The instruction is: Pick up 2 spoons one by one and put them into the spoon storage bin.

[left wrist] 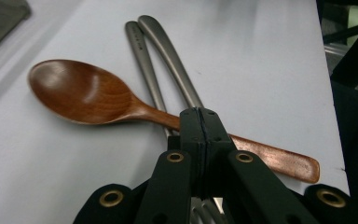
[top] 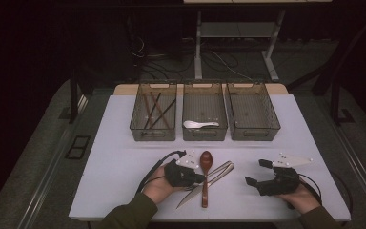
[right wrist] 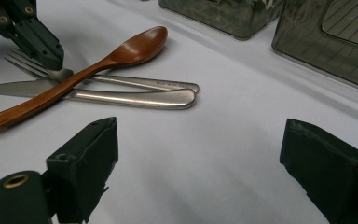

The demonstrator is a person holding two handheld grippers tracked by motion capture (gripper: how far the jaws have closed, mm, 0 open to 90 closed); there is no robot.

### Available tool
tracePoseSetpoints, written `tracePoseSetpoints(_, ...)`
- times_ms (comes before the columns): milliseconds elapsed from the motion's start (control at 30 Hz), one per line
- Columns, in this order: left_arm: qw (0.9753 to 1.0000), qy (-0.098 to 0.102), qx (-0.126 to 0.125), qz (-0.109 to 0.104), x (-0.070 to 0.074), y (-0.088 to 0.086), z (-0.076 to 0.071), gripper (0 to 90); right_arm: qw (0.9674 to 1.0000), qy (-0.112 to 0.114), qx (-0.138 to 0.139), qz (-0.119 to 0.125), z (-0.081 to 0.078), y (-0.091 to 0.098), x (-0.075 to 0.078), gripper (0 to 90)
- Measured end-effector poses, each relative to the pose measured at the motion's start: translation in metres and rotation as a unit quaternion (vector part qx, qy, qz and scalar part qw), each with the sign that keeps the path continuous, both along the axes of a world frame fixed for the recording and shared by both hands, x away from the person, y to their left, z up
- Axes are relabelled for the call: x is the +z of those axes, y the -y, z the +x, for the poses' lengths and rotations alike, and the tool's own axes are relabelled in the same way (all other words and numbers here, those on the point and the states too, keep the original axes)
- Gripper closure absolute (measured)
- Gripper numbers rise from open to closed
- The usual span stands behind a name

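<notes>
A brown wooden spoon lies on the white table, crossing a metal fork and a metal knife. My left gripper is shut, jaws pressed flat together, its tip right over the spoon's handle where that crosses the fork; nothing shows between the jaws. The fork's tines lie beneath it. My right gripper stands wide open to the right of the cutlery, with bare table between its jaws.
Three dark see-through bins stand in a row at the back: the left bin holds chopsticks, the middle bin a white spoon, and the right bin nothing visible. The table's front edge is near my hands.
</notes>
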State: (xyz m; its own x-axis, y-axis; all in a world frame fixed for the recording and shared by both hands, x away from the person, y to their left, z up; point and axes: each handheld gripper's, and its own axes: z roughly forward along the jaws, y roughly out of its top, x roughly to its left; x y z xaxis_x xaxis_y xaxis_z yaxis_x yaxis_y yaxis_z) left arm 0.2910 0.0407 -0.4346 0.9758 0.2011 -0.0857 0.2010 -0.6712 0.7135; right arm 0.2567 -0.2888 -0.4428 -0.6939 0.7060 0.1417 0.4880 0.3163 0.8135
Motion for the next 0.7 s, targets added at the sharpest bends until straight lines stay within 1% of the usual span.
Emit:
tracePoseSetpoints(67,1.0000,0.004,-0.005,0.005,-0.001,0.002,0.001,89.2,1.0000,0.000,0.000,-0.001,0.000,0.000,0.000,11.5)
tracePoseSetpoints(167,0.9999,0.001,-0.006,0.009,-0.003,0.004,0.001,89.1,1.0000,0.000,0.000,0.000,0.000,0.000,0.000,11.5)
tracePoseSetpoints(233,0.9998,0.006,-0.010,0.017,-0.004,0.004,0.002,89.2,1.0000,0.000,0.000,0.000,0.000,0.000,0.000,11.5)
tracePoseSetpoints(433,0.9997,0.005,-0.015,0.019,-0.005,0.010,0.001,89.2,1.0000,0.000,0.000,0.000,0.000,0.000,0.000,11.5)
tracePoseSetpoints(533,0.9996,0.007,-0.020,0.021,-0.005,0.016,0.002,89.1,1.0000,0.000,-0.001,-0.002,0.000,0.000,0.000,11.5)
tracePoseSetpoints(633,0.9995,0.007,-0.024,0.019,-0.004,0.023,0.004,89.2,1.0000,0.001,0.001,-0.001,0.000,0.000,0.000,11.5)
tracePoseSetpoints(700,0.9994,0.011,-0.027,0.020,-0.003,0.027,0.005,89.1,1.0000,0.001,0.000,-0.001,0.000,0.000,0.000,11.5)
